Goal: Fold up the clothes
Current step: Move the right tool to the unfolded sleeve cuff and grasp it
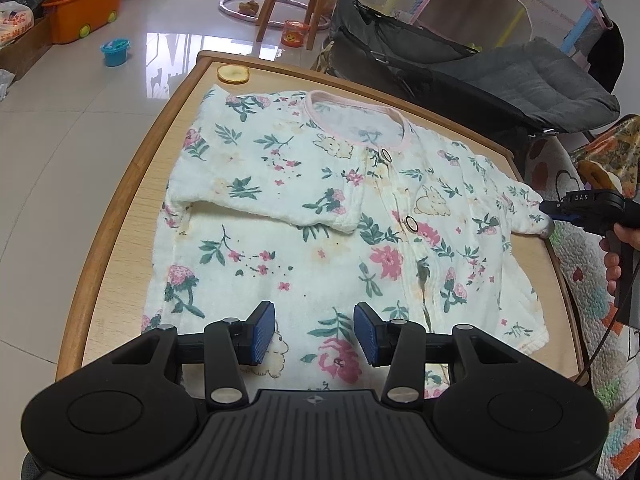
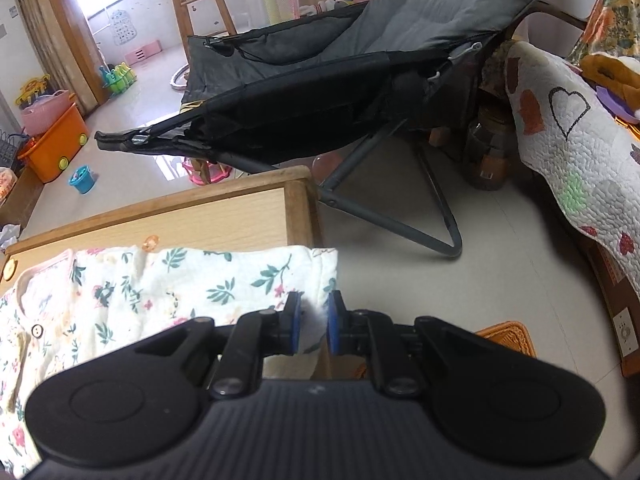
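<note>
A white floral baby shirt [image 1: 320,208] lies face up on a wooden table [image 1: 120,208], its collar at the far side. One sleeve [image 1: 264,196] is folded across the chest. My left gripper [image 1: 315,332] hovers open over the hem with nothing between its blue pads. The other sleeve [image 1: 516,204] stretches to the table's right edge, where my right gripper [image 1: 554,210] pinches its cuff. In the right wrist view, my right gripper [image 2: 314,322] is shut on the white cuff [image 2: 316,312], and the sleeve [image 2: 248,276] runs left over the table [image 2: 224,216].
A grey folding chair [image 1: 500,76] stands just behind the table. A patterned quilt [image 2: 580,168] hangs at the right. A yellow disc [image 1: 233,74] sits on the far table corner. An orange bin [image 1: 84,12], a blue bucket [image 1: 115,51] and toys lie on the tiled floor.
</note>
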### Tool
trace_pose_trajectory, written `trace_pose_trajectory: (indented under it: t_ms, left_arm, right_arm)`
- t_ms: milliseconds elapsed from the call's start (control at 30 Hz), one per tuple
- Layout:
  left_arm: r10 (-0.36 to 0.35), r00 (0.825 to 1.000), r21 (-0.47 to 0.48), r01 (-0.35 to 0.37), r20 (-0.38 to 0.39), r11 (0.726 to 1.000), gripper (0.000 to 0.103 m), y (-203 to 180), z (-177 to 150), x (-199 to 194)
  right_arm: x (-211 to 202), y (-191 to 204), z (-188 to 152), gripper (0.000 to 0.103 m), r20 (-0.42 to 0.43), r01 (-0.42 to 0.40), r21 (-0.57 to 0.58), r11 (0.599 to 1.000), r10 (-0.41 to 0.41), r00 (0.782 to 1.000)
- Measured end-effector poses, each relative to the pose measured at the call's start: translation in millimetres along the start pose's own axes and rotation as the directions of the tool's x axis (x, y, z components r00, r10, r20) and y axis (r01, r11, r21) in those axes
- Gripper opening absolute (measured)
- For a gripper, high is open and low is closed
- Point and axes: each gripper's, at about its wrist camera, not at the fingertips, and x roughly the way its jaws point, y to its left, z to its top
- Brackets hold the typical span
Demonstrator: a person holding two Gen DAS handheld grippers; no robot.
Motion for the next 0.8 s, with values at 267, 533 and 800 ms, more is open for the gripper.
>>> trace_pose_trajectory:
  t_ms: [267, 533, 800]
  left_arm:
    - [-0.001, 1.0, 0.002, 0.001, 0.003, 1.0, 0.047, -2.2, 0.1, 0.7]
    - [-0.002, 1.0, 0.009, 0.002, 0.007, 1.0, 0.047, -2.3, -0.7, 1.2]
    - [0.003, 1.0, 0.011, -0.003, 0.004, 1.0, 0.047, -2.6, -0.1, 1.3]
  right_arm:
    - [2.0, -2.2, -1.2, 0.014, 0.003, 0.001, 0.012, 1.0, -0.001, 1.0]
    - [3.9, -4.4, -2.2, 0.016, 0.003, -0.004, 0.032, 0.999, 0.003, 1.0]
    - [5.7, -5.8, -2.6, 0.015, 0.013, -0.017, 0.05, 0.999, 0.016, 1.0]
